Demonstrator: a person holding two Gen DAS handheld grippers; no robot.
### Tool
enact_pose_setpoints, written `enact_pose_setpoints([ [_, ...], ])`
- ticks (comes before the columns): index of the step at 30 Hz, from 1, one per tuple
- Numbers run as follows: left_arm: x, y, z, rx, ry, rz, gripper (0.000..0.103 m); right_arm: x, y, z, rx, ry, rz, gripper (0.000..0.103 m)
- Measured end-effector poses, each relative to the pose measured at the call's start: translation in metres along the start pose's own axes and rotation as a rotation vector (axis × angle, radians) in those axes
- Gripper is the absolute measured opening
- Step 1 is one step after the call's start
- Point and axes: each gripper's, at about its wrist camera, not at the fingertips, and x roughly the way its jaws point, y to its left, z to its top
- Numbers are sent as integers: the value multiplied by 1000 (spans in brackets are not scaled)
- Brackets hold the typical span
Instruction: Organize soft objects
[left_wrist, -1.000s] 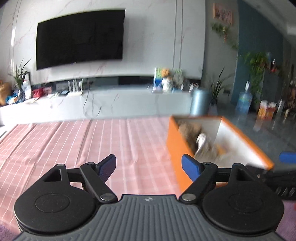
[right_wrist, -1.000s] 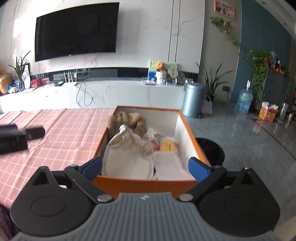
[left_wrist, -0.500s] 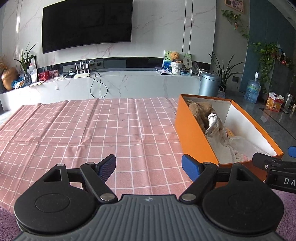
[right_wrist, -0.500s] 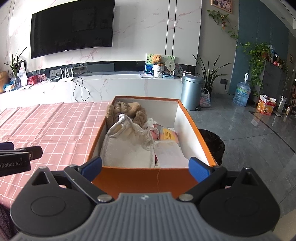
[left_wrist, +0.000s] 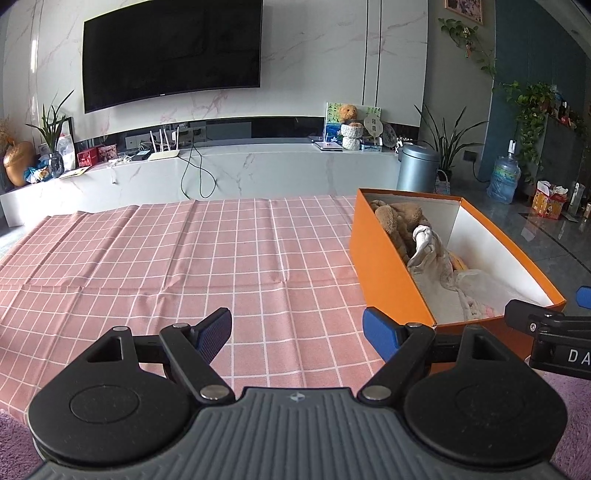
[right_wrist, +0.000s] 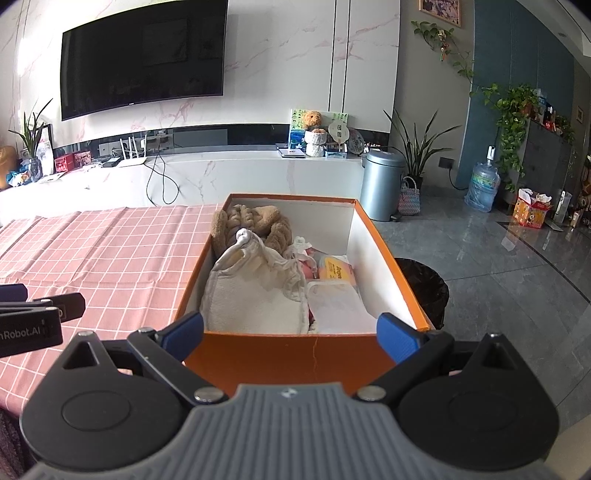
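Observation:
An orange box (right_wrist: 295, 354) with white inner walls stands on the right end of the table; it also shows in the left wrist view (left_wrist: 384, 258). Inside lie a brown plush toy (right_wrist: 255, 221), a cream cloth (right_wrist: 255, 291), a white folded cloth (right_wrist: 340, 306) and a yellow packet (right_wrist: 334, 273). My right gripper (right_wrist: 291, 332) is open and empty, hovering at the box's near end. My left gripper (left_wrist: 297, 330) is open and empty above the bare pink checked tablecloth (left_wrist: 184, 258), left of the box.
A black bin (right_wrist: 424, 288) stands on the floor right of the box. Beyond the table are a white TV bench (left_wrist: 221, 173), a wall TV (left_wrist: 170, 59), a grey metal bin (right_wrist: 382, 184) and plants.
The left gripper has pulled back and steadied, so more of the tablecloth and box show. The right gripper has drawn back slightly from the box. Both stay open.

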Motion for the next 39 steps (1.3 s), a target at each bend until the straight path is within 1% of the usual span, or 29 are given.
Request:
enact_pose_setpoints([
  [39,-2,-2,-1,7,3,-3,95,1,-1,-1,9,11,-2,99],
])
